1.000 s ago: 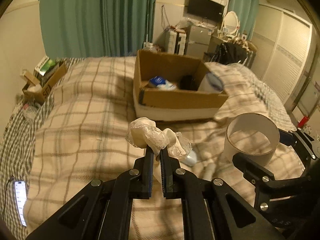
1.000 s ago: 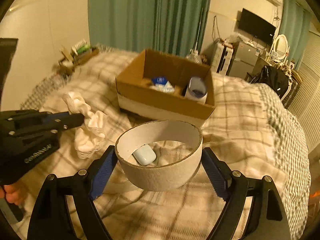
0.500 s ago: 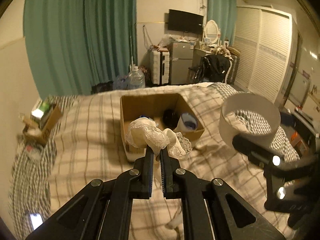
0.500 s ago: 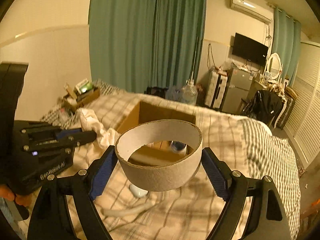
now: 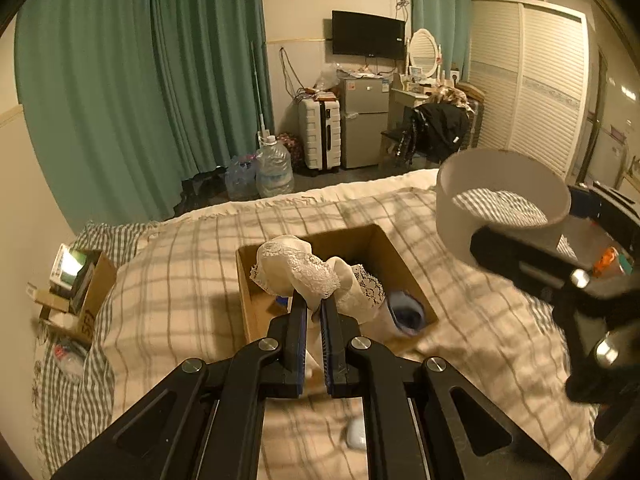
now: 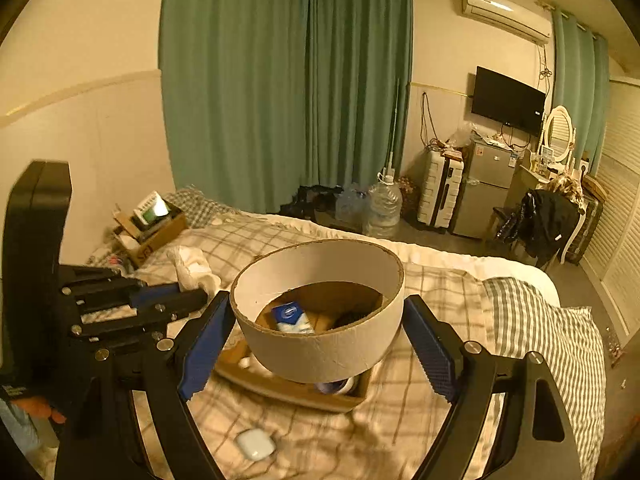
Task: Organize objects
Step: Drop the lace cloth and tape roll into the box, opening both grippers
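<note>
My left gripper (image 5: 314, 304) is shut on a white lace cloth (image 5: 304, 272) and holds it in the air over the open cardboard box (image 5: 256, 312) on the bed. My right gripper (image 6: 318, 324) is shut on a wide white cardboard ring (image 6: 320, 348), held above the same box (image 6: 288, 392). Through the ring I see a blue-and-white packet (image 6: 290, 316) in the box. The ring also shows at the right of the left wrist view (image 5: 500, 216). The left gripper with the cloth (image 6: 192, 268) shows at the left of the right wrist view.
A small white earbud case (image 6: 256, 444) lies on the plaid bedspread (image 6: 440, 420) in front of the box. A smaller box of items (image 5: 76, 280) sits at the bed's left edge. Water jugs (image 5: 274, 170), a suitcase and a fridge stand beyond the bed.
Both grippers have risen high above the bed with their loads and moved forward over the cardboard box. The earbud case stays on the bedspread below.
</note>
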`<state>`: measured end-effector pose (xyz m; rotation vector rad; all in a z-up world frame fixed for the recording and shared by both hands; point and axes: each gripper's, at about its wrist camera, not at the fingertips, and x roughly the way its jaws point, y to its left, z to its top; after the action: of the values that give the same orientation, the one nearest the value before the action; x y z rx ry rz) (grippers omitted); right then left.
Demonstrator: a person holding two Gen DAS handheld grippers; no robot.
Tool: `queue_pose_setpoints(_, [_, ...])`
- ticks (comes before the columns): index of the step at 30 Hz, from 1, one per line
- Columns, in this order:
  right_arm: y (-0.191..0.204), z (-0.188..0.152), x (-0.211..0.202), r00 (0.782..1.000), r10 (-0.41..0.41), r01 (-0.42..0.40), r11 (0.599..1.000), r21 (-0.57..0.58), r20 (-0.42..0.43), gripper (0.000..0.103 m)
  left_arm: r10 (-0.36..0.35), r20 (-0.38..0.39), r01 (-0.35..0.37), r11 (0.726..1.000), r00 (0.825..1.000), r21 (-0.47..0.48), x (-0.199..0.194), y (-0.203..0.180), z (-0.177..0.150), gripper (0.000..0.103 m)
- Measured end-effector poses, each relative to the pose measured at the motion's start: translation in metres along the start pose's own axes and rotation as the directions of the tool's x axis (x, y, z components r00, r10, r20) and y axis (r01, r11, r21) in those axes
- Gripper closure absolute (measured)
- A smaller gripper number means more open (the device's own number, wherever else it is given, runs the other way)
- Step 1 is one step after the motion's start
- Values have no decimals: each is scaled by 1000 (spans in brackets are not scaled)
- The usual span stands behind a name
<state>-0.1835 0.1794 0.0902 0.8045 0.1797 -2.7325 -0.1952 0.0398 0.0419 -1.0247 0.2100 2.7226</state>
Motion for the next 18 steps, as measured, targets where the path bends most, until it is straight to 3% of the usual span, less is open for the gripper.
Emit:
queue_pose_setpoints(5, [-14, 6, 59, 998, 10, -9, 1000, 15, -62, 19, -6, -31, 5, 1000, 1000, -20, 51, 10, 13, 97])
queue_pose_setpoints(10, [-25, -5, 124, 990, 19, -15, 999, 33, -138, 19, -1, -91, -2, 999, 996, -33, 102, 17, 5, 97])
queue_pose_setpoints(18, [-36, -37, 176, 981, 20, -9, 998, 58, -190, 18, -23, -165, 13, 998, 986, -63, 156, 25, -17, 97])
